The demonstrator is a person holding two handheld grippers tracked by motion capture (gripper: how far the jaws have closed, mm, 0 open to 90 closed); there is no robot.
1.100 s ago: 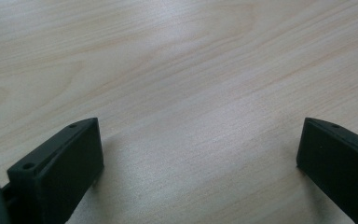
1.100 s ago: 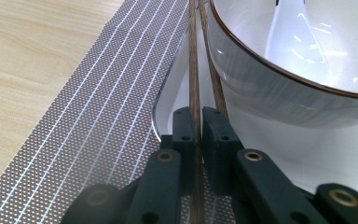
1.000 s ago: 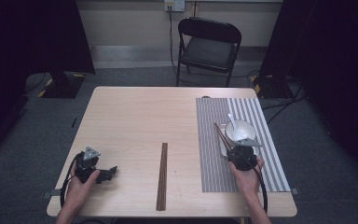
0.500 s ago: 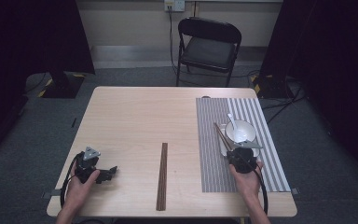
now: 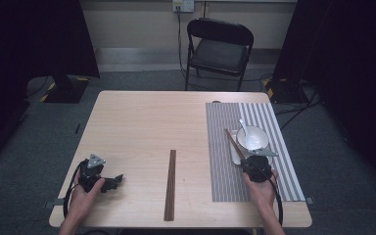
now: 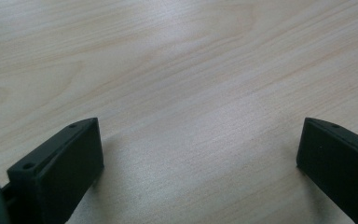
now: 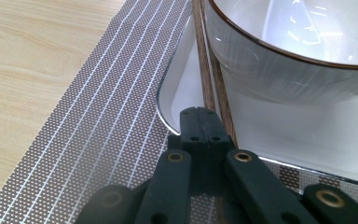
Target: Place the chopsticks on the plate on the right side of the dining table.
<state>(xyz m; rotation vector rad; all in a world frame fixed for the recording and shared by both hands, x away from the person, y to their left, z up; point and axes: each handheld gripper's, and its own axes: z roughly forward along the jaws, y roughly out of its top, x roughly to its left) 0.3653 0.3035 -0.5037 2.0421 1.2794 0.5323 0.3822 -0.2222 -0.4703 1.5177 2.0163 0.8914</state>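
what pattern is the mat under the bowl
Grey with thin white stripes and fine dots on the mat; clearest in the right gripper view, under the bowl.

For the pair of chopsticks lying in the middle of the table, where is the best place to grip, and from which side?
Probably near the middle of the chopsticks, from above, jaws across their width. They lie flat side by side on the bare table, running toward and away from the person, so a mid-length pinch should catch both and stay balanced. The open left gripper is closer.

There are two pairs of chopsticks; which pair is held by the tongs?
The pair on the striped placemat, beside the white bowl: the right tongs are shut on these chopsticks. The other pair lies untouched mid-table.
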